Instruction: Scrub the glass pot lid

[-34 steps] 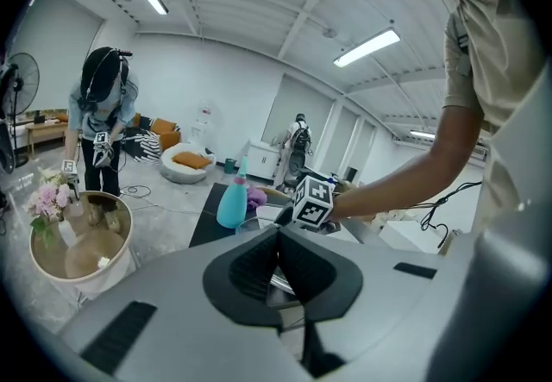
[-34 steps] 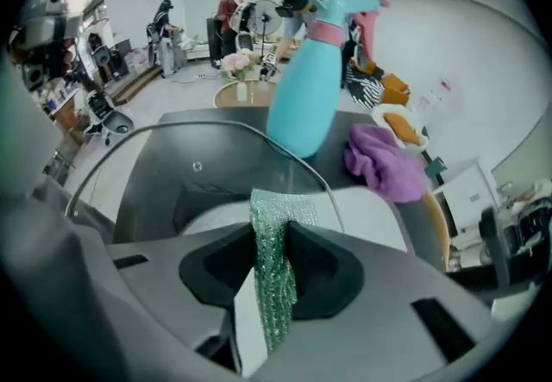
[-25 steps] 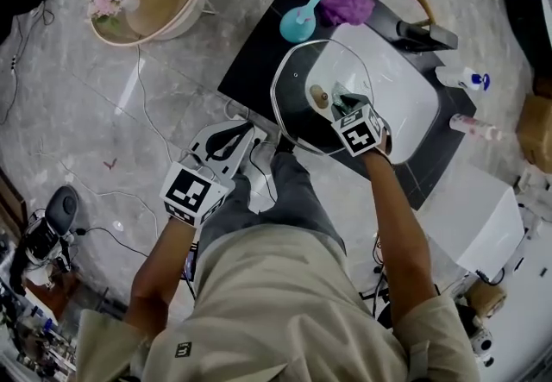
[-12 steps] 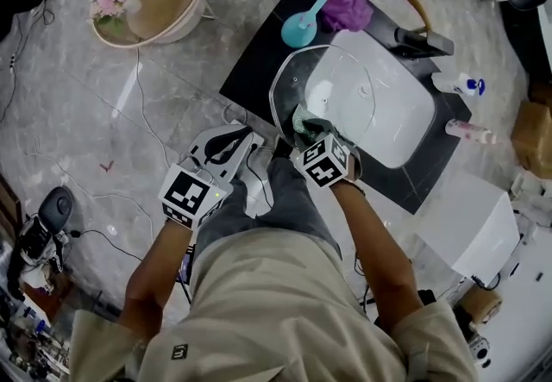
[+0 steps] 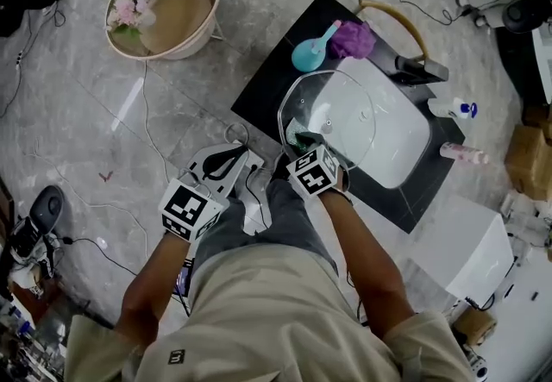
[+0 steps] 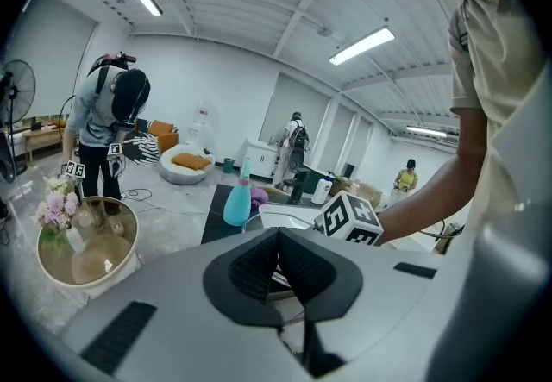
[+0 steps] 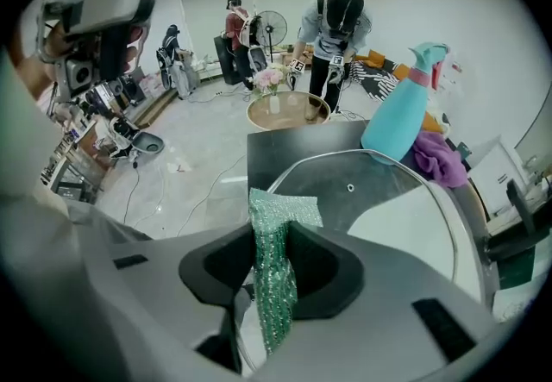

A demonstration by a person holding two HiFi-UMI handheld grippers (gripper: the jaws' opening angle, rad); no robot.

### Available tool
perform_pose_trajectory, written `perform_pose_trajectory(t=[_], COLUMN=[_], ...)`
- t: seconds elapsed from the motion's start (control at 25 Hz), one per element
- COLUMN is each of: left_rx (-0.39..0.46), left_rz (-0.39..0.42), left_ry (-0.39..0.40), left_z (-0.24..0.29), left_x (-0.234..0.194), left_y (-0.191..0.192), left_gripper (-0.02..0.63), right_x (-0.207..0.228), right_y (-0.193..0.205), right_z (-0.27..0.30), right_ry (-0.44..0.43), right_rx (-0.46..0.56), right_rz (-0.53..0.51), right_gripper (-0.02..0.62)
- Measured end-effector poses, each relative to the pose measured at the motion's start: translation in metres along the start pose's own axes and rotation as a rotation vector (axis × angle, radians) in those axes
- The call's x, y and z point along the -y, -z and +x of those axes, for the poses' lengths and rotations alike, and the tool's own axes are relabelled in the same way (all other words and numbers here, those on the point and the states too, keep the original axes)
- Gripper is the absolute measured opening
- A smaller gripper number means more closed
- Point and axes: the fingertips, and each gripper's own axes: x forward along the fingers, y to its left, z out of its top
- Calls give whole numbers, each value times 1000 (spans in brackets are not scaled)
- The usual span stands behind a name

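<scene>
Step in hand: scrubbing, judged to be under way at the near rim.

- The black worktop (image 5: 263,83) carries a white sink (image 5: 410,143). The glass pot lid (image 5: 336,104) lies across the sink's left part and overlaps the worktop.
- The right hand-held gripper (image 5: 302,144) is clamped on a green scrub pad (image 7: 274,238), held upright at the lid's near edge.
- The left hand-held gripper (image 5: 226,156) has its jaws together on nothing. It hangs over the floor, apart from the worktop.

To do the step well:
- The lid appears unrestrained, so steadying its far rim with the free left hand-held gripper would be prudent.
- Failing that, pressure should be light, with strokes directed over the sink.
- The pad is gripped along a narrow strip, so hard sideways drags could pull it loose.

Not determinable:
- Contact between pad and glass is hidden behind the right hand-held gripper in the head view.
- The right gripper view does not settle that contact.
- Whether the lid sits flat or tilted cannot be told.
- Its handle is hard to make out through the reflections.
- Water or soap on the glass cannot be confirmed.
</scene>
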Motion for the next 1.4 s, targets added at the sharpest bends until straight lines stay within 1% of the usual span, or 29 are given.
perform_pose_trajectory(t=[0.4,0.68,0.84,1.16,1.28,1.4], left_rx=[27,37,45,66,85,109], left_rz=[25,67,99,173,205,244], left_ry=[4,22,25,42,49,51], left_z=[-25,-40,-47,-63,-70,-80], left_x=[6,13,16,22,24,25], left_y=[-9,-17,-24,-49,-63,-79], left_gripper=[14,14,14,14,14,14], right_x=[24,43,55,65,66,61], right_y=[-7,-3,1,-11,-26,-50], right_z=[-16,-33,-48,-106,-138,-182], right_ry=[69,118,160,241,264,294], right_rx=[30,83,122,253,352,468], right_rz=[78,175,222,314,357,356], right_gripper=[115,111,107,103,101,101])
